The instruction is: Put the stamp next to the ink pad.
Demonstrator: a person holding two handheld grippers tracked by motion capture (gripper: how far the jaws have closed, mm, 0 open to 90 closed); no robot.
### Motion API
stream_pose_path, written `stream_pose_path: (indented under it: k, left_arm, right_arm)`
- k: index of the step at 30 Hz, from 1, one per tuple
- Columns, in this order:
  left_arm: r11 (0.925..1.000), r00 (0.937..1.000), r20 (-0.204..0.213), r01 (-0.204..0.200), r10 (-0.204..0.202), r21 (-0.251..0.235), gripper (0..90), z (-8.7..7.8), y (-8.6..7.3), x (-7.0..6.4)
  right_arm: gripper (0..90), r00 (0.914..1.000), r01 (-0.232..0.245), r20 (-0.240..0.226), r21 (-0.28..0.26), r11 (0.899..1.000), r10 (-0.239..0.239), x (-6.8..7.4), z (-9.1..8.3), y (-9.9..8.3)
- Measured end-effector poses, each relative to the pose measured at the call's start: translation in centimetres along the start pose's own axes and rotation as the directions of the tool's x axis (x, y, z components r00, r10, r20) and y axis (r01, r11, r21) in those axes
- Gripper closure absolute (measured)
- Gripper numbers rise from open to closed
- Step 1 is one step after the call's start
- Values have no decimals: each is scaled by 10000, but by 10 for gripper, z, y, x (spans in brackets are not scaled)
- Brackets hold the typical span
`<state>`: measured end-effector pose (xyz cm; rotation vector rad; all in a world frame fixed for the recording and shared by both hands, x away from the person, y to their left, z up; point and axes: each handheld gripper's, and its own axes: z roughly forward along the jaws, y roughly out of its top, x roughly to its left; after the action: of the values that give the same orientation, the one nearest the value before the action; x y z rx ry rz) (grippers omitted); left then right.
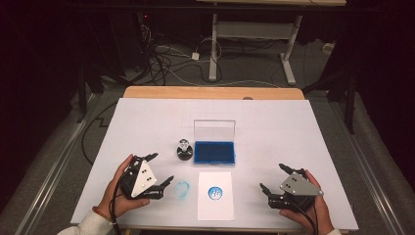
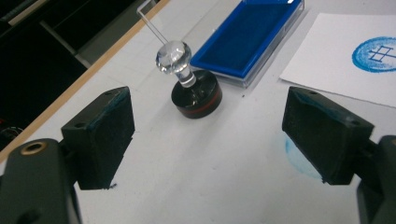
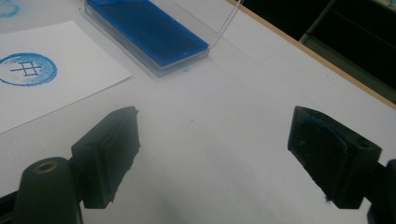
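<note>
The left tongs (image 1: 160, 170) sit near the desk's (image 1: 147, 117) front-left corner, held in the person's left hand (image 1: 113, 193), jaws spread wide with nothing between them. In the left gripper view both black pads stand well apart over bare white surface. Just beside the right-hand pad lies a pale blue ink smudge (image 2: 299, 158) on the desk itself. Ahead of these tongs, toward the desk's middle, stands a stamp (image 2: 190, 84) with a clear knob on a round black base, upright and apart from the jaws. Touching or just beside it on the right is an open ink pad (image 1: 214, 152) of deep blue, its clear lid (image 1: 214, 130) raised behind. In front of the pad, near the front edge, lies a white paper sheet (image 1: 215, 196) bearing a round blue stamped mark (image 1: 215, 193). The right tongs (image 1: 270, 178), in the right hand (image 1: 313, 208) near the front-right corner, are likewise spread wide and empty, well apart from sheet and pad.
</note>
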<state>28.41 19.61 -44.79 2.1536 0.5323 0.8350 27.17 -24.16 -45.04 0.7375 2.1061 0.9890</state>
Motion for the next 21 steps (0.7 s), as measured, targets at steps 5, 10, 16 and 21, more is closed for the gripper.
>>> stream_pose_path:
  k: [5, 10, 16, 21]
  left_arm:
    - [9993, 9994, 258, 223, -231, 292, 167, 2, -12, 1]
    - [9962, 9973, 330, 634, -654, 601, 167, 2, -25, 3]
    - [9916, 9944, 448, 917, -961, 917, 167, -2, -37, 1]
    - [9912, 9960, 255, 824, -855, 1039, 167, -7, -40, -3]
  right_arm:
    - [172, 10000, -52, 31, 27, 10000, 52, 0, 0, 0]
    - [172, 10000, -25, -5, 64, 10000, 25, 1, 2, 0]
    - [172, 10000, -6, -25, 142, 9999, 6, 1, 4, 0]
    - [171, 10000, 40, -75, 101, 9999, -39, 2, 4, 1]
